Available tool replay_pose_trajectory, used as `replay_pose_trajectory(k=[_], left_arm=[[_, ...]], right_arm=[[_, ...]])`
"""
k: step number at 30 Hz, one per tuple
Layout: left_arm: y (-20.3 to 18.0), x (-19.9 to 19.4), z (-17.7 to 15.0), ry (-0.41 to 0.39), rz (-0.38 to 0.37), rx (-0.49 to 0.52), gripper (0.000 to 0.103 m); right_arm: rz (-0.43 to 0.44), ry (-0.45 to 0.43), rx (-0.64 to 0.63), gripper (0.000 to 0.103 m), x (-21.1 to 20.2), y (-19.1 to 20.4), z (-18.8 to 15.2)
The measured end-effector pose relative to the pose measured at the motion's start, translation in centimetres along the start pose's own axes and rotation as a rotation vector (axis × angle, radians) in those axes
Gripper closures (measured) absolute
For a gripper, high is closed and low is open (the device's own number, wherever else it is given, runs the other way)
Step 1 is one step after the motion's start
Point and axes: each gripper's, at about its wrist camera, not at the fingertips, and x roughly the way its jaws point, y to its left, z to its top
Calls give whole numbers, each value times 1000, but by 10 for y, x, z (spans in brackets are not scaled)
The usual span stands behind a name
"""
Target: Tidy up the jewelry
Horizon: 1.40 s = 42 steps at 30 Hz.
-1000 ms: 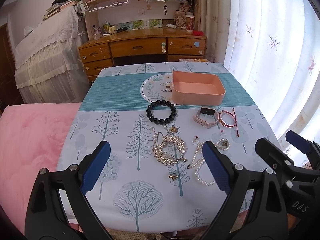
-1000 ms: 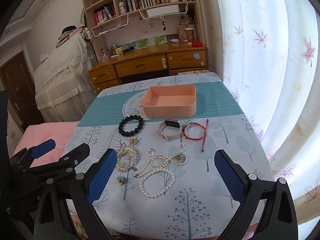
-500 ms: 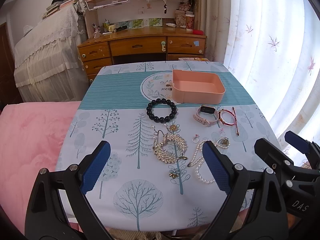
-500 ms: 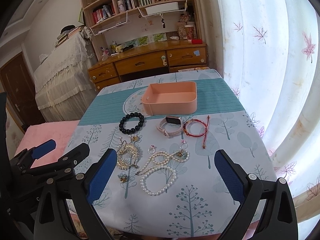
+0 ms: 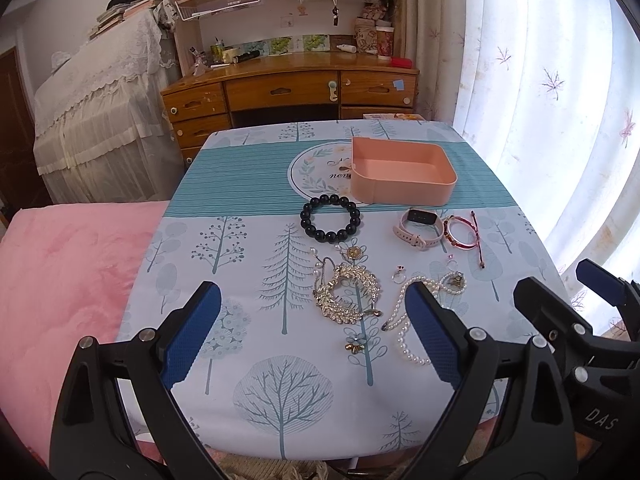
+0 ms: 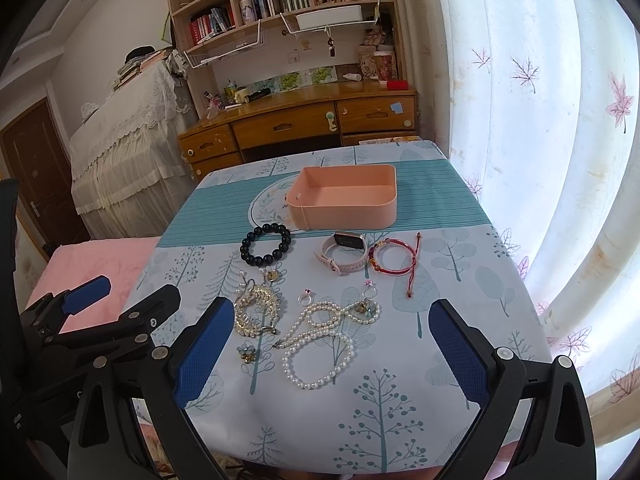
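below, both grippers are held over the near edge of the table point(image 5: 224, 184), side by side. the left gripper point(image 5: 312, 336) is spread wide with nothing between its blue pads point(image 5: 192, 332), and the right gripper point(image 6: 332, 352) is likewise parted and empty. the jewelry is laid out on the tree-print cloth, and none of it is seen inside the pink box point(image 6: 344, 200), which stands at the far middle of the table. a black bead bracelet point(image 5: 331, 219) is placed just in front of the box's left corner. a pale watch point(image 6: 344, 254) lies touching or nearly touching a red cord bracelet point(image 6: 394, 258). nearer, a gold ornament point(image 5: 346, 294) and a pearl necklace point(image 6: 320, 344) are set beside each other. two small rings point(image 6: 306, 299) and a tiny flower piece point(image 6: 246, 352), perhaps an earring, are seen among them.
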Motion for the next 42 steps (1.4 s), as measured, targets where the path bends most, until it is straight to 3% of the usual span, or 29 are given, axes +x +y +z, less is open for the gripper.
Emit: replay_pose_trajectory(k=[26,33,39,42], left_arm=[[-3,16,2,44,-7,13,11],[3,43,4,95,-39,3,10],[23,78,13,153,-6,-14,10],[40,99,20,191,3,-16,10]], right_arm=[[15,22,1,5,10,4,-7],[28,58,-9,9,33,2,-2],[15,91,-4,12,60,-7,7],[-5,121,9,18,77,-18,14]])
